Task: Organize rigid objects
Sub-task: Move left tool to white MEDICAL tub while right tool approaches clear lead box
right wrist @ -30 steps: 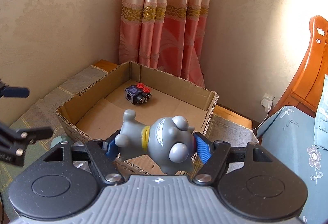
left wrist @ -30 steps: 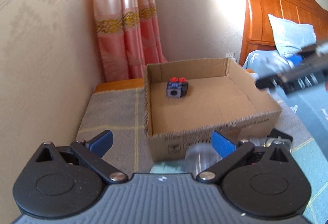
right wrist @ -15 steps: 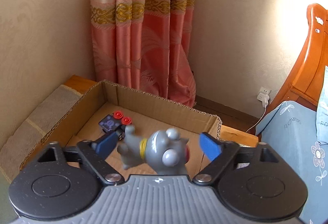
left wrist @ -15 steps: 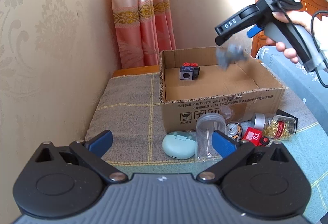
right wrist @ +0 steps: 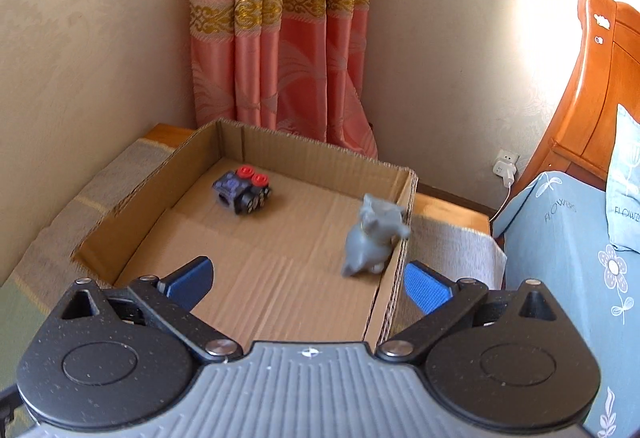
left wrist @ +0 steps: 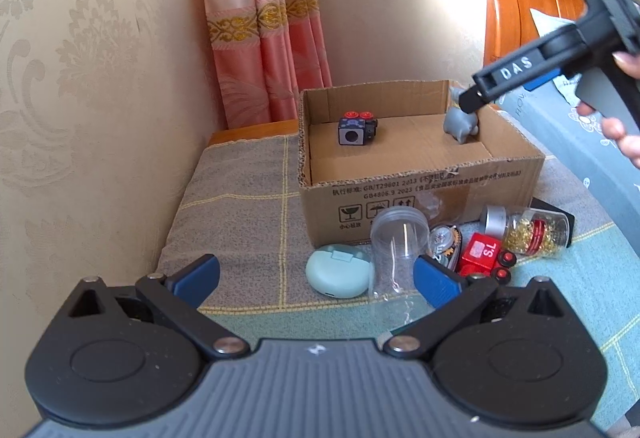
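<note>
The right gripper [right wrist: 306, 280] fingers [right wrist: 426, 288] are gaping wide, gripping nothing; the left gripper [left wrist: 316, 278] likewise. The grey figurine [right wrist: 374, 240] is lying at center right inside the cardboard box [left wrist: 420, 183] printed "GB4806.9 2023". A red toy [left wrist: 482, 254] is showing "S.L".

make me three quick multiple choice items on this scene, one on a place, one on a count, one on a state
1. Where is the grey figurine?
A. inside the cardboard box, against its side wall
B. on the blanket beside the teal case
C. between the right gripper's jaws

2. How many objects lie in the box?
A. one
B. two
C. four

3. How does the right gripper stand?
A. shut on the figurine
B. shut on nothing
C. open, nothing between its jaws

Key: 1 A, it rests on the box floor by the wall. 2 B, the figurine and the toy block. 3 C, the blue pads stand wide apart.
</note>
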